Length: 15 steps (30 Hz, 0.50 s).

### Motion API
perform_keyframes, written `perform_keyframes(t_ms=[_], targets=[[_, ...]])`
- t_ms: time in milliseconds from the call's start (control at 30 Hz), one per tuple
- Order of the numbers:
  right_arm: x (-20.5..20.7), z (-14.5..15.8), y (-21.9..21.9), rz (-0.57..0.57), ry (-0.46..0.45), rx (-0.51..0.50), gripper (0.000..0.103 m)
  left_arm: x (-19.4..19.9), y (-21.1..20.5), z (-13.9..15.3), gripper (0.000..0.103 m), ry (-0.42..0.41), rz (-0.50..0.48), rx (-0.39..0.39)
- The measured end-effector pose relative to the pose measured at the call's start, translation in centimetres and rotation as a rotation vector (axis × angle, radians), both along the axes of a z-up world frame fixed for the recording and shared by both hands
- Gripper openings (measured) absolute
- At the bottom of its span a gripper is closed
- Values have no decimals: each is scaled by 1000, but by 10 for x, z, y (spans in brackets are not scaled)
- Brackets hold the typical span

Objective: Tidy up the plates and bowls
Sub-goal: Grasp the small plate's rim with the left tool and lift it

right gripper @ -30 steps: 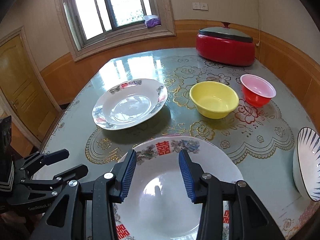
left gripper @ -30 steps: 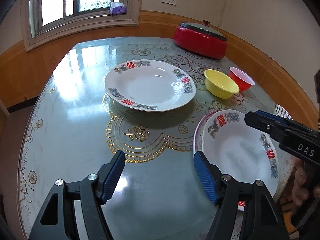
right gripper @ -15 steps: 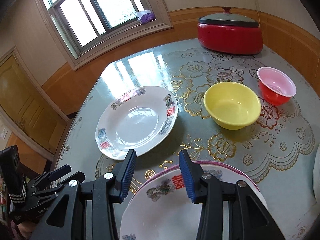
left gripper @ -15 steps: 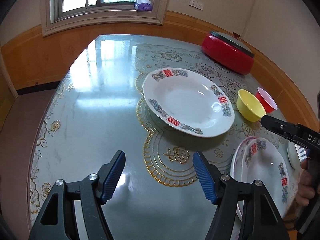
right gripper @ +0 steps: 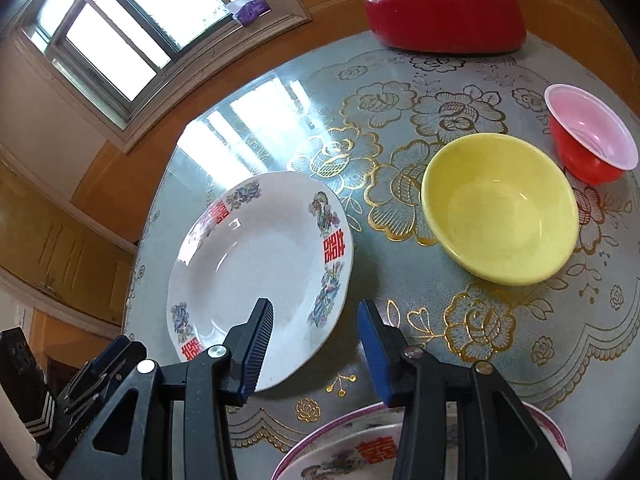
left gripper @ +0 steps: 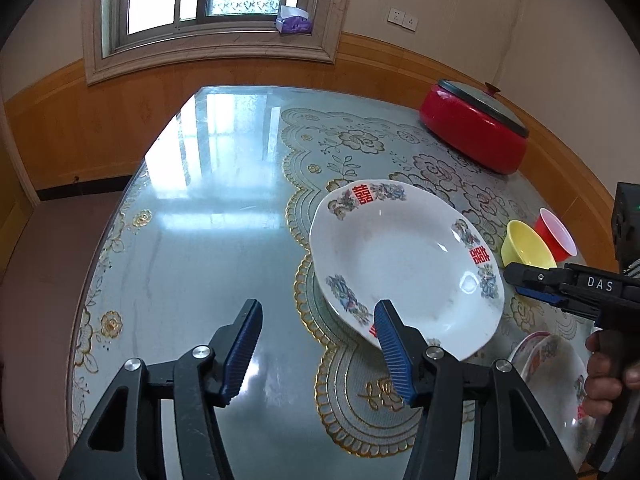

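Left gripper (left gripper: 316, 354), closing on nothing, may clip the plate (left gripper: 404, 268) rim at its 3 o'clock; right gripper (right gripper: 316, 354) gapes empty.

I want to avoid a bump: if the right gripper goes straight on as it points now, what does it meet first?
Probably the near rim of the white floral plate: the right gripper, jaws apart and empty, points beside it at the glass-topped table. Depth is unclear.
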State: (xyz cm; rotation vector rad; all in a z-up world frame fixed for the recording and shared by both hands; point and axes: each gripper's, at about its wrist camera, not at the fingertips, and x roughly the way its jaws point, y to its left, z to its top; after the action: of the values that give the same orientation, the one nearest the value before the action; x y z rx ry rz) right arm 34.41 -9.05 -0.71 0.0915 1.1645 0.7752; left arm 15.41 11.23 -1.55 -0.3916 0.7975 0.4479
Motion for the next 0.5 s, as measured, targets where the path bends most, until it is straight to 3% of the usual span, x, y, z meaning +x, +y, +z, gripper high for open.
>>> perform_keyframes(t_ms=[333,500], targets=[[24,-23,15,-21,47,-34,44,42,29,-13,61,8,-29,-47],[26,-28,29,-2,27,-54,44,63,35,-22,56,22,-59,-48]])
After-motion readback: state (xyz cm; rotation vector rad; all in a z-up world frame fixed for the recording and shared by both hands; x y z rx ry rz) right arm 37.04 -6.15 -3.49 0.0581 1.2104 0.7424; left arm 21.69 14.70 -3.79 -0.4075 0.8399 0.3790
